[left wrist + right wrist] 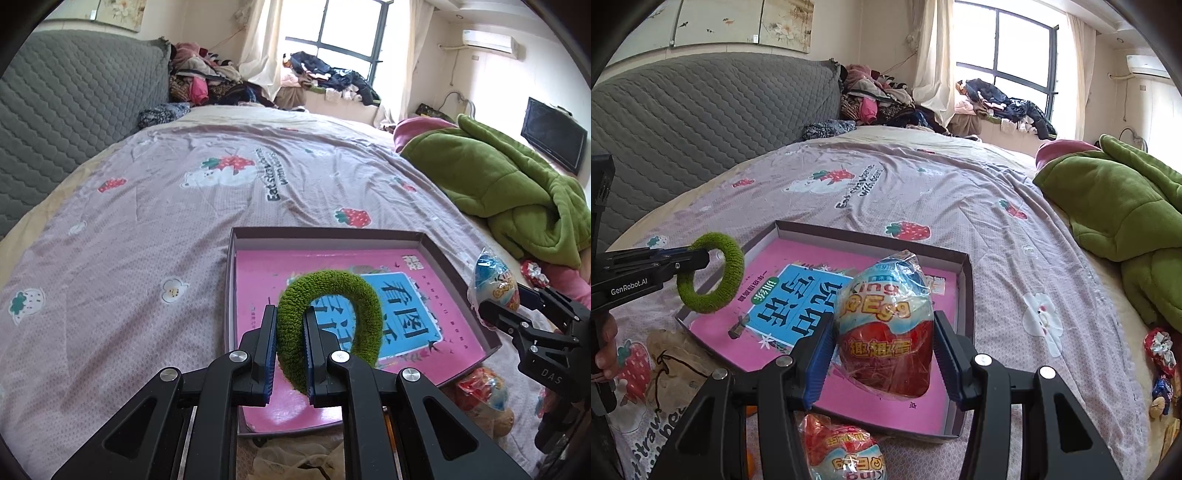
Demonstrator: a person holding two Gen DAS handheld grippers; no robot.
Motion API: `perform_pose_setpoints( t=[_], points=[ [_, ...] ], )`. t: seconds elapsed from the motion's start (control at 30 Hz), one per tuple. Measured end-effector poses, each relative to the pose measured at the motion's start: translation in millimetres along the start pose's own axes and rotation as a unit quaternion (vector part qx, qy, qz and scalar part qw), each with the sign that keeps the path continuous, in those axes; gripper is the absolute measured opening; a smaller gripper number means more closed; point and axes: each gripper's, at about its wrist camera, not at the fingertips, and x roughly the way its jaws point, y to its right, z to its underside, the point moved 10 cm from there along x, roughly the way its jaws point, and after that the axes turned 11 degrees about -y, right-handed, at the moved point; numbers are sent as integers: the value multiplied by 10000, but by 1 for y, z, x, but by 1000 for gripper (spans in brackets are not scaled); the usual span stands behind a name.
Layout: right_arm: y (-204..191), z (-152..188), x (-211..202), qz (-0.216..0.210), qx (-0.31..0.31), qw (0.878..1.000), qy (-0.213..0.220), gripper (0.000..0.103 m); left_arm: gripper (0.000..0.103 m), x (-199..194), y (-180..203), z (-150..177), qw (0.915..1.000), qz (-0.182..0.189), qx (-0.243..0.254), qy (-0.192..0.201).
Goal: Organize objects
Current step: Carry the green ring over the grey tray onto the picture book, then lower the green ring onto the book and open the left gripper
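Mid-transfer: both loads are in the air over the box, neither placed yet.

Left gripper point(290, 354): fingers pinched on one side of the green fuzzy ring point(330, 325); it hangs above the lower-left part of the shallow box point(236, 280), lower centre of the left view. The pink picture book point(258, 280) covers the box floor.

Right gripper point(884, 356): fingers clamped on both sides of the wrapped surprise egg point(886, 325), held above the box's near-right corner, lower centre of the right view. A second wrapped egg point(846, 452) lies on the bed point(960, 192) just outside the box's near wall, bottom centre.

Next, we reckon: lower each load until it rests on the book, then release. The egg will likely roll, so set it down flat near a wall. Then fetch the second egg.
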Motion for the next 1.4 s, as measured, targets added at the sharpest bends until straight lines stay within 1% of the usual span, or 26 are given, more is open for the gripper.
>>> perform_pose_setpoints(
  t=[0.23, 0.5, 0.63, 0.93, 1.2, 1.27, 1.33, 1.4],
  points=[
    [-1, 8, 20, -101, -19, 9995, -294, 52, 13, 19, -1, 8, 9997, -16, 12, -236],
    [1, 16, 41, -37, -64, 9979, -648, 52, 13, 33, 1, 17, 9990, -93, 48, -446],
    [3, 22, 49, -27, -37, 9967, -809, 52, 13, 42, 2, 23, 9983, -44, 31, -588],
    [9, 28, 58, 0, 66, 9951, -988, 52, 13, 51, 3, 28, 9973, -118, 93, -726],
    [13, 28, 58, 77, 190, 9949, -992, 52, 15, 51, 2, 28, 9971, -90, 64, -758],
    [13, 28, 59, 61, 208, 9946, -1019, 52, 16, 50, 2, 28, 9970, -87, 71, -765],
    [13, 29, 59, 71, 223, 9943, -1040, 53, 26, 51, 3, 28, 9970, -55, 63, -774],
    [13, 29, 59, 94, 227, 9943, -1040, 54, 30, 51, 3, 28, 9969, -53, 51, -785]
  ],
)
